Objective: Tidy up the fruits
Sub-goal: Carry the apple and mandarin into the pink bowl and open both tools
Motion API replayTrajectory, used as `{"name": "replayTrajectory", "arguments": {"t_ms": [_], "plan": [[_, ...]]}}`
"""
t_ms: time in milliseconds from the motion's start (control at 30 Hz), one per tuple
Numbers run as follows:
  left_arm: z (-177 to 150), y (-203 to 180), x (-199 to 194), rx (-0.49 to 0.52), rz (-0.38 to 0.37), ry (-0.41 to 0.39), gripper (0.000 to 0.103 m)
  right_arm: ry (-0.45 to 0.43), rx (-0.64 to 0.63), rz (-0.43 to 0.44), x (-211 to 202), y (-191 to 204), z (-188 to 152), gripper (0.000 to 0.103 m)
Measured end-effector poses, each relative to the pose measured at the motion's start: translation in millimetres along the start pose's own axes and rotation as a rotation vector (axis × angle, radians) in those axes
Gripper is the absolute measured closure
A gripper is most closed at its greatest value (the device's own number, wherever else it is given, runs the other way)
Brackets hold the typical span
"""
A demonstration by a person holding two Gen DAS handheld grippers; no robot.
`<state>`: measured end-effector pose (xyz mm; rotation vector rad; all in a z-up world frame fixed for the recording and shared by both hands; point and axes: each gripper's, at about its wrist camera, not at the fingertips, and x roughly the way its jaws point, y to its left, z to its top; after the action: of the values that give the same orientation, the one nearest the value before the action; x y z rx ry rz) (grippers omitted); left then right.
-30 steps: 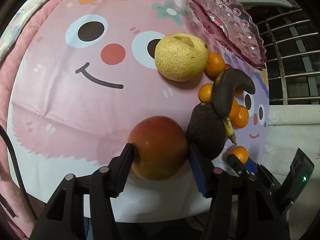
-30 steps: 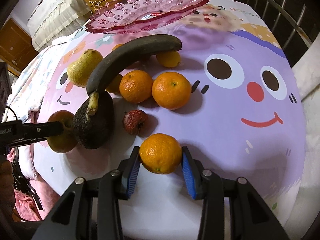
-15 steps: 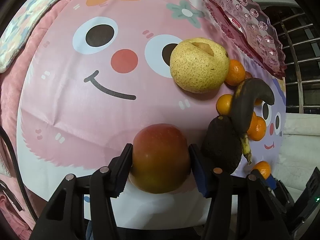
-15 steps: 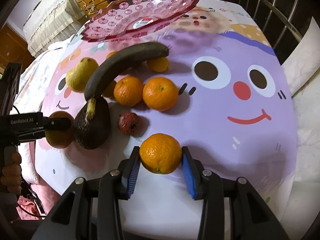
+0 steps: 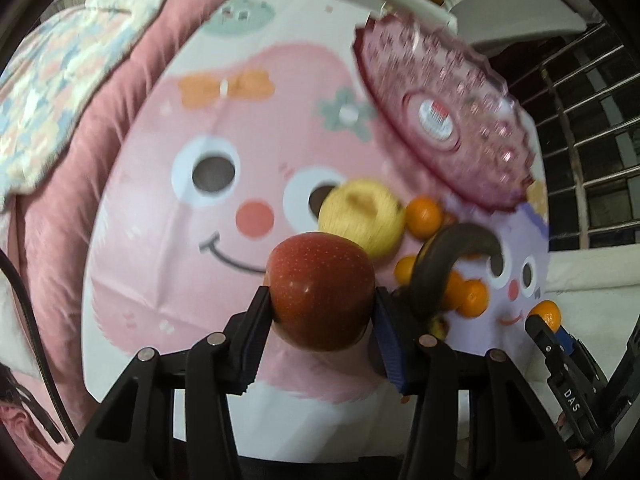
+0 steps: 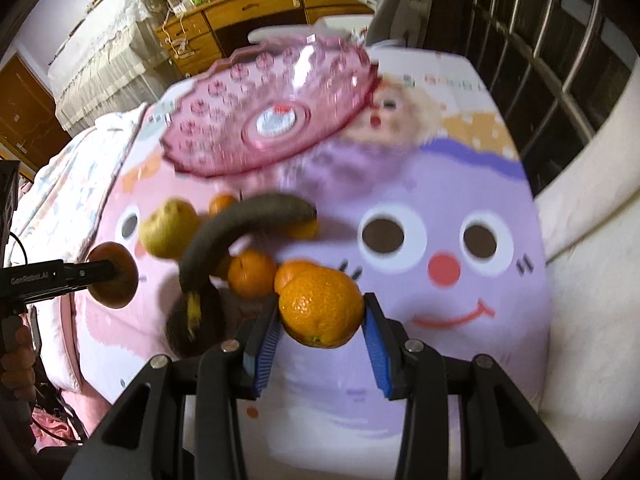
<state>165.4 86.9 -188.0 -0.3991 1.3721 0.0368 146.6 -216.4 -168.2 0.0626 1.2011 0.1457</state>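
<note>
My left gripper (image 5: 320,316) is shut on a red apple (image 5: 320,288) and holds it above the cartoon cloth; it also shows in the right wrist view (image 6: 114,276). My right gripper (image 6: 320,328) is shut on an orange (image 6: 320,304), lifted off the cloth. A pink glass fruit plate (image 6: 224,136) stands at the far side, also in the left wrist view (image 5: 480,136). On the cloth lie a yellow pear (image 5: 360,216), a dark banana (image 6: 240,224), an avocado (image 6: 192,324) and several small oranges (image 6: 252,272).
The fruit lies on a pink and purple cartoon cloth (image 6: 440,208) over a table. A pink quilt (image 5: 60,216) is at the left. Metal window bars (image 6: 540,40) are at the right. A wooden cabinet (image 6: 248,12) stands behind.
Both grippers have lifted their fruit off the cloth and moved up and back; the plate has come more fully into both views.
</note>
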Motion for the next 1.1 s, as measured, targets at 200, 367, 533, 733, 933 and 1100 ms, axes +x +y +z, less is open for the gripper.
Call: {"name": "replayTrajectory", "arguments": {"t_ms": [200,367,533,733,933,1100], "plan": [[30.1,-16.2,-39.4,0.054,-0.029,-0.099,0.055,-0.067,-0.023,0.023,-15.9,5.4,33.5,0.062],[58.1,-34.1,-54.5,0.104,-0.047,-0.165,0.055,-0.112,-0.050,0.050,-21.4,14.9,58.9,0.063],[83.1,-52.9,-52.5,0.151,-0.070,-0.199,0.055,-0.133,-0.070,0.078,-14.1,24.6,82.5,0.062],[105.0,-79.9,-28.0,0.229,-0.076,-0.189,0.055,-0.108,-0.085,0.095,10.0,34.4,103.2,0.062],[119.7,-99.0,7.9,0.280,-0.048,-0.128,0.054,-0.038,-0.070,0.099,42.1,36.8,112.6,0.062],[127.7,-105.6,33.2,0.293,-0.032,-0.070,0.054,0.020,-0.060,0.105,65.1,37.8,115.9,0.062]]}}
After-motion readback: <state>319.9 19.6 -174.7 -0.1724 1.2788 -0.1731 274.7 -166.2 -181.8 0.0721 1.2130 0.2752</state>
